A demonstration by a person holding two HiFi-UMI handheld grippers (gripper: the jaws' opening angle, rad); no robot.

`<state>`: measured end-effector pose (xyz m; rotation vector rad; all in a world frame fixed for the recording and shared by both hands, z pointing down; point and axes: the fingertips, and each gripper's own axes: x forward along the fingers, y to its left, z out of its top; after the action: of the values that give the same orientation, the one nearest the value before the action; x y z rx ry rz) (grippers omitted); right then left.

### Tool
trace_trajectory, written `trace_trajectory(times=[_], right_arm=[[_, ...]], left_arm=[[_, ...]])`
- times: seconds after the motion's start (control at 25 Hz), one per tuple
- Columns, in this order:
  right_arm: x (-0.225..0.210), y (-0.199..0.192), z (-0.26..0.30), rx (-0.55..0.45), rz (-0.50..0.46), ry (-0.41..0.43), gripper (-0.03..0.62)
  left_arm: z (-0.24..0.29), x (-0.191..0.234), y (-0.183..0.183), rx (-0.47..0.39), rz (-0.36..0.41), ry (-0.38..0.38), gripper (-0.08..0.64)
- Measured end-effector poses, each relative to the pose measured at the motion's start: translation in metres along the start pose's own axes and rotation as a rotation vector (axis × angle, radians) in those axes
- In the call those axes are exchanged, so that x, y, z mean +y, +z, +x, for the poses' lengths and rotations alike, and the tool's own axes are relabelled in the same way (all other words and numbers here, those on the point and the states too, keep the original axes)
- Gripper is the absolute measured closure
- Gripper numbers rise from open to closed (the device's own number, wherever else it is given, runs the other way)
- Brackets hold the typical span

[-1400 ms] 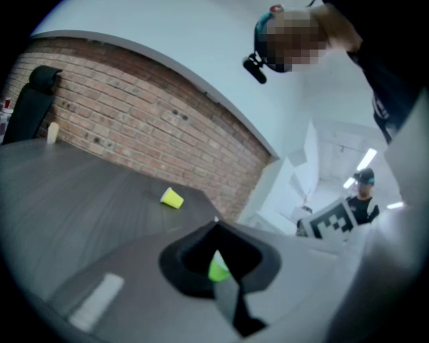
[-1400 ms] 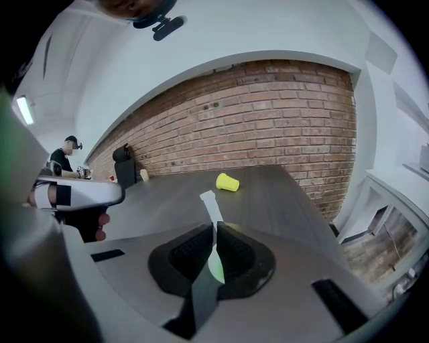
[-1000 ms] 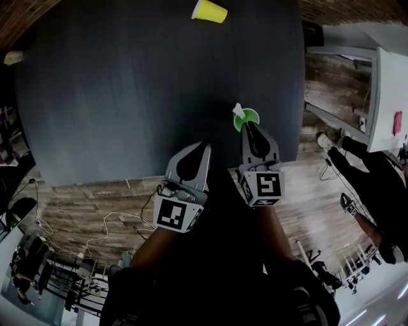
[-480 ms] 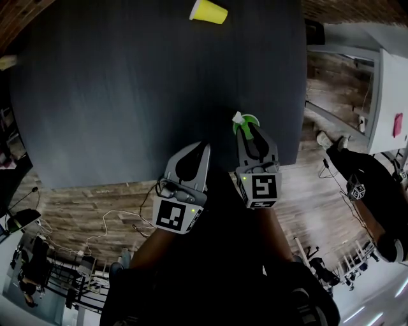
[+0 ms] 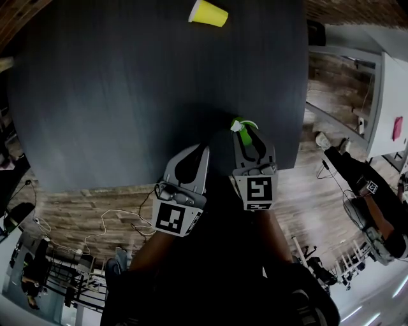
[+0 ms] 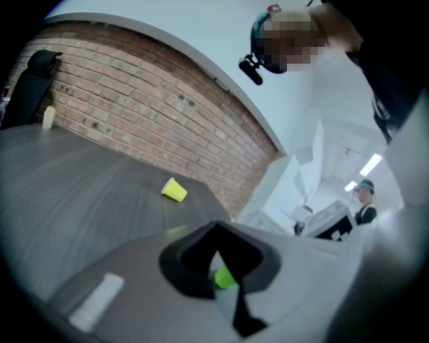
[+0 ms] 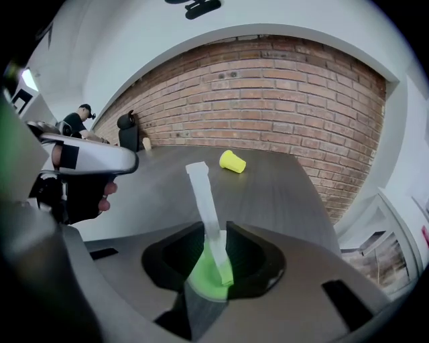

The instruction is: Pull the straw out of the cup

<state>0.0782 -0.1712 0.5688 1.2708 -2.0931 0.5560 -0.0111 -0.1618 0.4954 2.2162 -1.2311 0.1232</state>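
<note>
A small green cup (image 5: 246, 129) with a pale straw (image 5: 236, 125) in it sits between the jaws of my right gripper (image 5: 246, 135), near the table's right front edge. In the right gripper view the green cup (image 7: 208, 273) fills the throat of the right gripper (image 7: 214, 231), whose jaws are shut on it. The straw (image 7: 203, 201) rises out of the cup and leans forward. My left gripper (image 5: 194, 159) hovers shut just left of the right one, holding nothing. Through the left gripper (image 6: 218, 229) a bit of the green cup (image 6: 224, 277) shows.
A yellow cup (image 5: 209, 12) lies on its side at the far edge of the dark table (image 5: 127, 95). The same yellow cup (image 7: 232, 161) lies ahead on the right. A brick wall (image 7: 281, 100) stands beyond; people and furniture are off the table's right.
My right gripper has shifted a little left, toward the left gripper, carrying the green cup and straw with it. The left gripper has hardly moved.
</note>
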Motion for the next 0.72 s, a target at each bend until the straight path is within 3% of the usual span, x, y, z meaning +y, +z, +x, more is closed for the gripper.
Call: trace_trajectory(times=[0.72], right_arm=[[0.0062,-0.0002,0.008,0.051,-0.058,0.004,0.516]], left_arm=[[-0.007,0.0082,-0.0013,-0.002,-0.017,0.013,0.556]])
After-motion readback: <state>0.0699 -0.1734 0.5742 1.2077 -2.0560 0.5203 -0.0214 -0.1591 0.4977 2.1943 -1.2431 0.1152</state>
